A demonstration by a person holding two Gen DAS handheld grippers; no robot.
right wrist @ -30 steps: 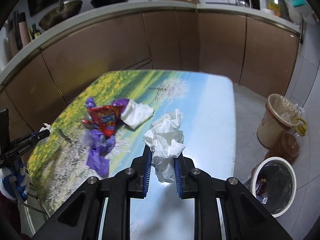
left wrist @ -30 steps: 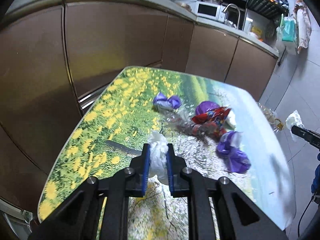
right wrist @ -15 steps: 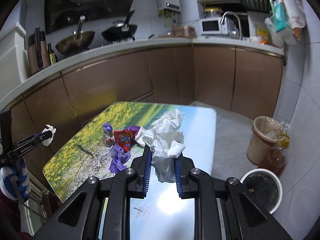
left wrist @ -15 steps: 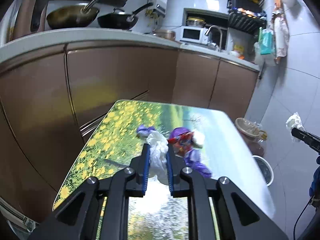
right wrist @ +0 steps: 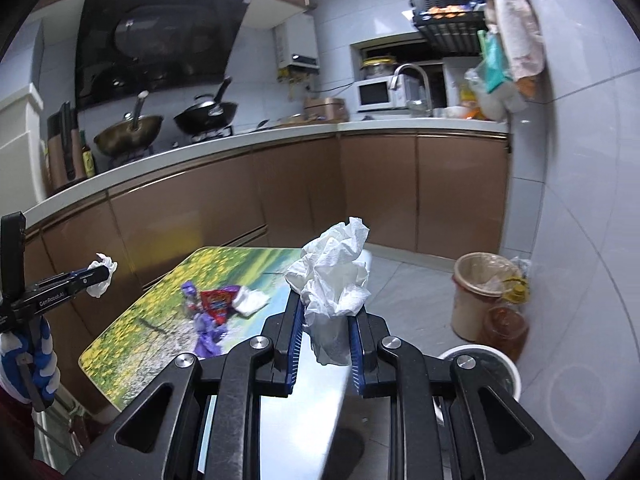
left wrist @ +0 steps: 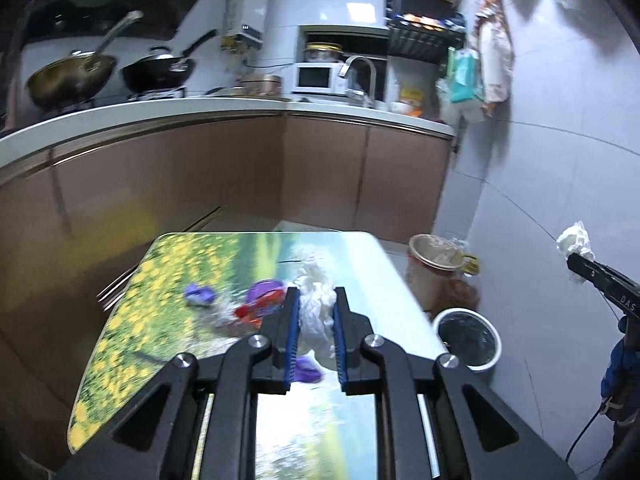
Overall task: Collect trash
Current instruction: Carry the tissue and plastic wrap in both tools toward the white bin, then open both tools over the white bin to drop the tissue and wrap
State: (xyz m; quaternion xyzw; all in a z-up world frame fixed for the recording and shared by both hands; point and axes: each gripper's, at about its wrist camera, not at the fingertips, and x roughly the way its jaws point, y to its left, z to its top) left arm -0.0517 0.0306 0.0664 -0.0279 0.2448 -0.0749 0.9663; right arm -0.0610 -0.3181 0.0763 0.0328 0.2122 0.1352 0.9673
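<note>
Left wrist view: left gripper [left wrist: 315,334] clenched on a crumpled white tissue wad [left wrist: 317,312], lifted off the flower-print table [left wrist: 168,300]; white round bin [left wrist: 468,339] now visible.
Right wrist view: right gripper [right wrist: 326,338] likewise clamps a bigger crumpled white tissue [right wrist: 334,280], raised; bin contents unclear, probably next stop.

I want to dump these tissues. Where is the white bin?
The white bin stands on the floor to the right of the table, just in front of the tan bin by the tiled wall.

Brown cabinets [right wrist: 420,196] under a white counter [right wrist: 240,144], grey tiled wall [left wrist: 540,160], tiled floor [right wrist: 416,280].
</note>
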